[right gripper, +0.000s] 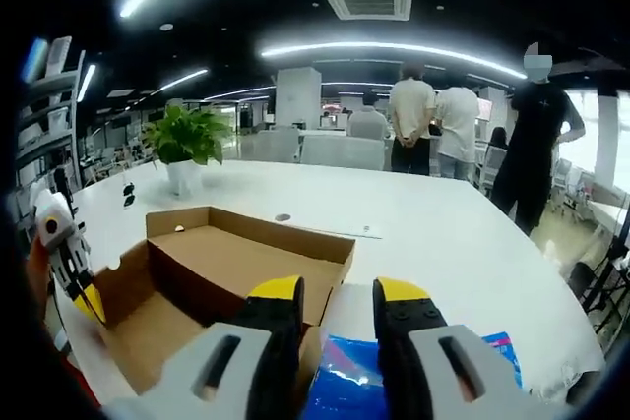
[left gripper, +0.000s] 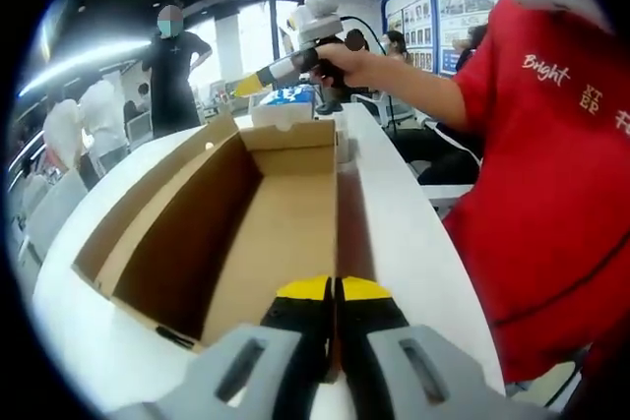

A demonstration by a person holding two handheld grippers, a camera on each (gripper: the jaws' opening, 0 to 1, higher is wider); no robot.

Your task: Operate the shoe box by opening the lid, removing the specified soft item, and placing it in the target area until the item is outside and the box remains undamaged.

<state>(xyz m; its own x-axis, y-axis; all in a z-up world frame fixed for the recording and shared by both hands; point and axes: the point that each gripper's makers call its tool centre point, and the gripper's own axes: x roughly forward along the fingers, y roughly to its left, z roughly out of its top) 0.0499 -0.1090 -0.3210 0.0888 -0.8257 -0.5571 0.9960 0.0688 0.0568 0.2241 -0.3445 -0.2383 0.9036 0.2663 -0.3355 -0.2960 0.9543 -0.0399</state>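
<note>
In the left gripper view the left gripper [left gripper: 334, 289] sits at the bottom centre with its jaws together, over the open, empty box [left gripper: 246, 223] lying mid-frame on the white counter [left gripper: 404, 233]. The right gripper [left gripper: 258, 76], held in a hand [left gripper: 346, 58], shows at the upper centre. In the right gripper view the right gripper [right gripper: 337, 294] has its jaws apart above a blue soft item [right gripper: 345, 381] at the bottom centre, just right of the box [right gripper: 236, 258].
</note>
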